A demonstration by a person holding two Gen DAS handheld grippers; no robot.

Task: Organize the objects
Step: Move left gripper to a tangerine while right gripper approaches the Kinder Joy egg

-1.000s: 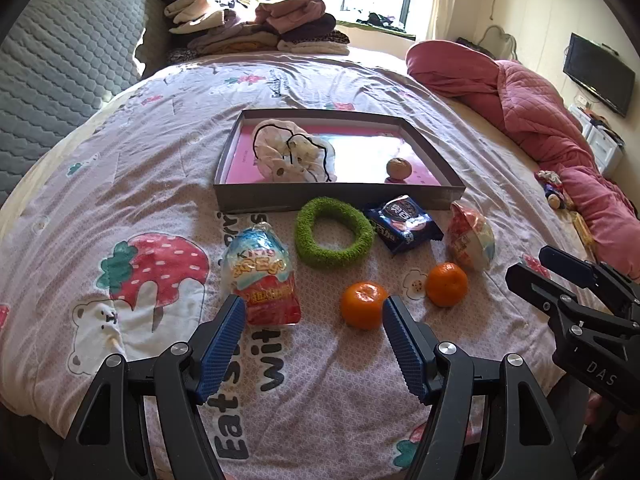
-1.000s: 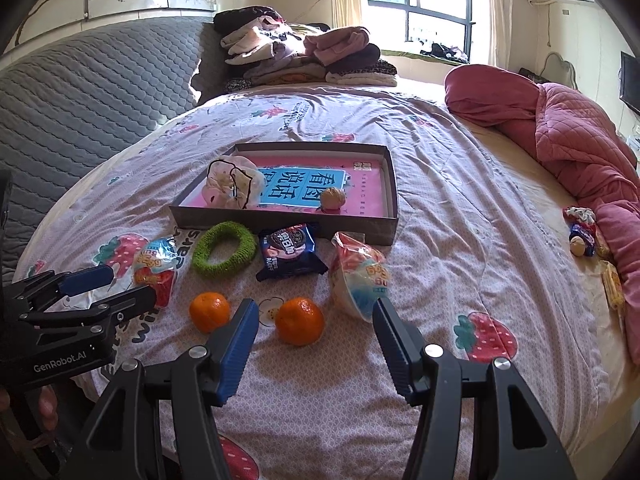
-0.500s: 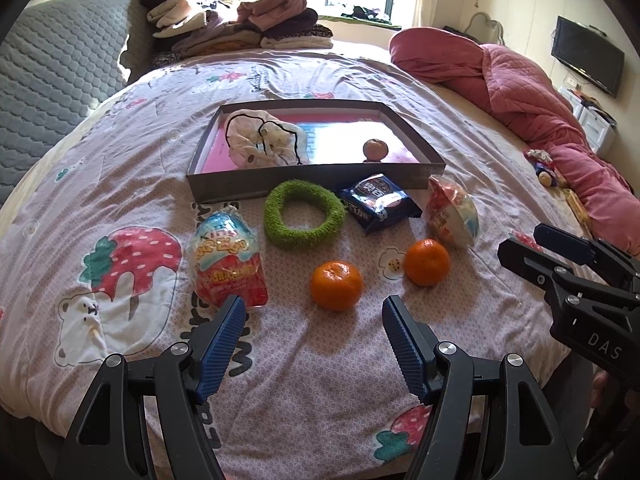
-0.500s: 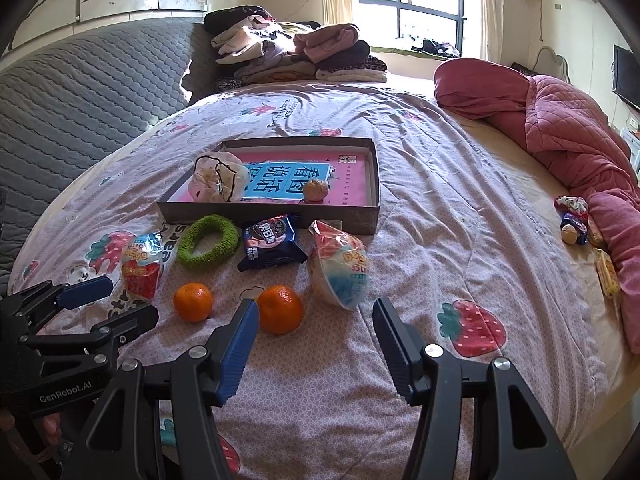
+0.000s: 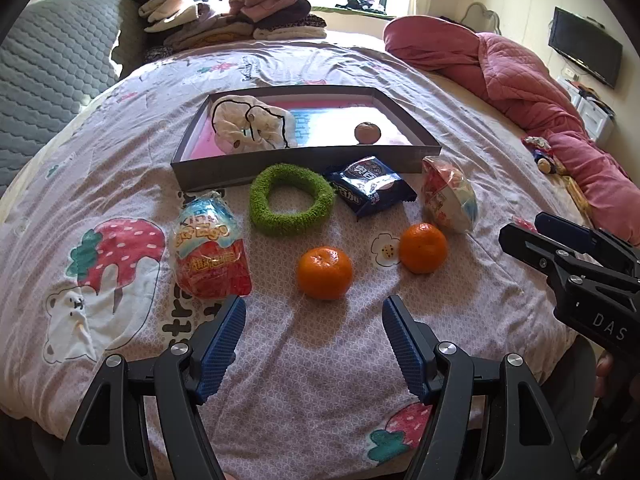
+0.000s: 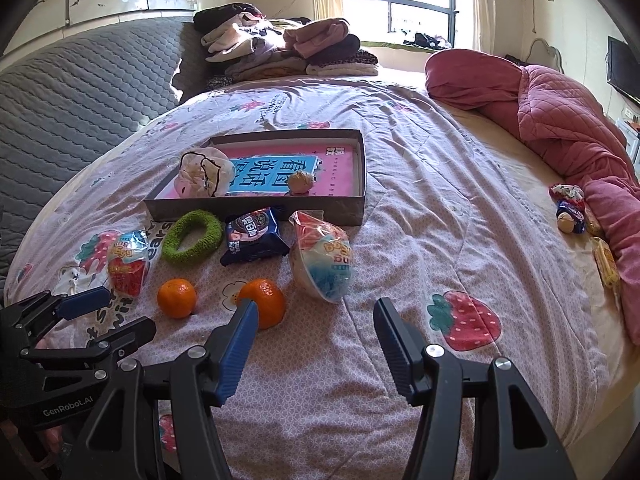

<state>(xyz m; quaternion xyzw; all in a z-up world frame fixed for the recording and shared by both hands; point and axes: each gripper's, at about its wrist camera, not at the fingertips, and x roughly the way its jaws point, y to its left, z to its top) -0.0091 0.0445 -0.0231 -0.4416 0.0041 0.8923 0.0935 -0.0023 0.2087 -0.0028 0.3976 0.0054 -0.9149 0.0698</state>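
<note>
Two handheld grippers hover over a bed point(image 5: 120, 128) spread with a strawberry-print quilt, where small items wait to be sorted. The left gripper point(image 5: 314, 338) has its blue-padded fingers well apart and empty, with one orange point(image 5: 325, 273) lying on the quilt just beyond the gap. The right gripper point(image 6: 316, 334) also has its fingers apart, holding nothing; its left finger overlaps the near edge of the second orange point(image 6: 266, 300) in the right wrist view, though whether it touches the fruit is hard to tell.

Beyond the oranges lie a red-and-blue snack bag point(image 5: 210, 254), a green fuzzy ring point(image 5: 291, 200), a dark blue cookie packet point(image 5: 370, 190) and a round wrapped snack bowl point(image 5: 450, 198), all in a loose row in front of a shallow grey tray point(image 5: 304, 160). Inside the tray sit a pale drawstring pouch point(image 5: 250, 126) at its left end and a small round brown item point(image 5: 367, 133) toward the right. Folded clothes point(image 6: 280, 48) are stacked at the head of the bed, a pink quilted blanket point(image 6: 560, 120) bunched along its right side.
</note>
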